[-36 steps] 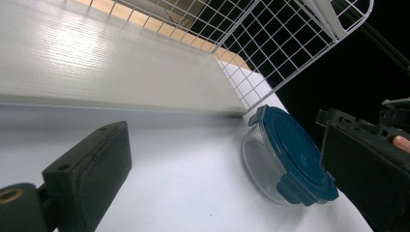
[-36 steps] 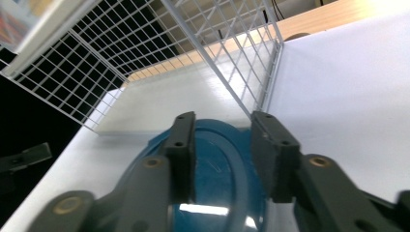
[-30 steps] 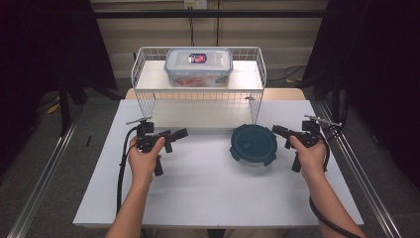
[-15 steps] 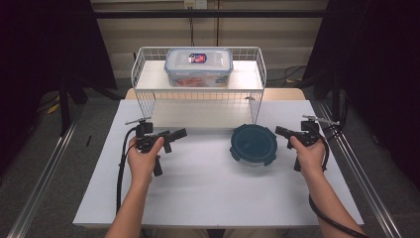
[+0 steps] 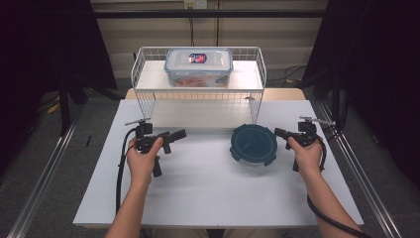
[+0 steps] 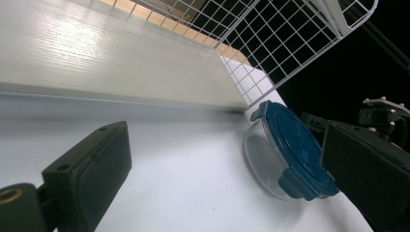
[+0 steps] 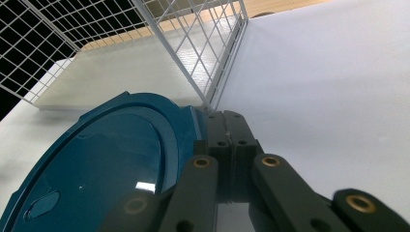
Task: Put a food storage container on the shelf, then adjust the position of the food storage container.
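Note:
A round clear container with a dark blue clip lid (image 5: 253,144) sits on the white table, right of centre; it lies ahead of the left jaws (image 6: 290,145) and close under the right ones (image 7: 106,169). My right gripper (image 5: 278,132) is held just to its right, pointing at its rim. Its jaws are pressed together (image 7: 227,128) at the lid's edge, with nothing visible between them. My left gripper (image 5: 176,138) hovers left of centre, pointing toward the container, its jaws spread wide (image 6: 222,145) with only table between them.
A white wire rack (image 5: 198,94) stands at the table's back, with a wooden shelf board under it. On top rests a rectangular clear lidded box (image 5: 198,66) holding something red. The white table (image 5: 208,193) spreads in front. Cables trail from both grippers.
The right gripper's jaws have come together beside the lid, and the right hand shifted only slightly. The left hand and the container have stayed put.

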`<state>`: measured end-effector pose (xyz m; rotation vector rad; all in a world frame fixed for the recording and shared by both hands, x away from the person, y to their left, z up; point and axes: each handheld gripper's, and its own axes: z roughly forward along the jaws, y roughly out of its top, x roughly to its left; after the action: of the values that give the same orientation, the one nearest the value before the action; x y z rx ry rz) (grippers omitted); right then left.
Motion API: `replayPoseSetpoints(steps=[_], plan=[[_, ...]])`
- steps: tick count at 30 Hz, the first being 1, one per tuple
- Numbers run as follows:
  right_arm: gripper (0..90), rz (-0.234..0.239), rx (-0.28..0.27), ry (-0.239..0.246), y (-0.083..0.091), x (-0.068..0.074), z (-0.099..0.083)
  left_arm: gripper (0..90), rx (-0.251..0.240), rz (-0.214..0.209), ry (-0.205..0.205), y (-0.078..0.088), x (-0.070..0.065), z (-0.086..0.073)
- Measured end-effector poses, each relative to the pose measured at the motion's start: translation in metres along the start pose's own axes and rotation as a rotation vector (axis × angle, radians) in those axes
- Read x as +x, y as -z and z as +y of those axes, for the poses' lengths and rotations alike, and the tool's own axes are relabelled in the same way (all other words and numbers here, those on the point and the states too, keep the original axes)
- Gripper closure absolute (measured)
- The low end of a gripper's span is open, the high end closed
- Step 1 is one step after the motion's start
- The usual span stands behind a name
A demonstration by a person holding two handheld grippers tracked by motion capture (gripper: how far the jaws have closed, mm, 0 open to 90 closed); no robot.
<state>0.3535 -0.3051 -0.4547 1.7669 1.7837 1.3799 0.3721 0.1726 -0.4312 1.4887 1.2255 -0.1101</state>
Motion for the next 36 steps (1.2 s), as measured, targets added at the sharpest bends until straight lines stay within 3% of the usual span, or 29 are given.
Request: replayPoseSetpoints(steps=[22, 30, 34, 35, 36], plan=[[90.0, -0.015, -0.016, 0.010, 0.0006, 0.0017, -0.0038, 4.1, -0.007, -0.009, -0.001, 0.0006, -0.0022, -0.0006], [90.0, 0.001, -0.019, -0.002, 0.0009, -0.0003, -0.0046, 3.9, -0.014, -0.021, -0.004, 0.0007, -0.0024, -0.0005], [90.0, 0.000, -0.015, -0.004, 0.0017, 0.0010, -0.0048, 3.9, -0.010, -0.005, -0.009, 0.0010, -0.0037, -0.0002], [90.0, 0.003, -0.010, -0.001, 0.0020, 0.0017, -0.0047, 3.9, -0.013, -0.030, -0.008, 0.0003, -0.0026, -0.0004], [90.0, 0.002, -0.008, 0.000, 0.0021, 0.0019, -0.0048, 3.9, -0.012, -0.026, -0.002, 0.0001, -0.0030, -0.0004]])
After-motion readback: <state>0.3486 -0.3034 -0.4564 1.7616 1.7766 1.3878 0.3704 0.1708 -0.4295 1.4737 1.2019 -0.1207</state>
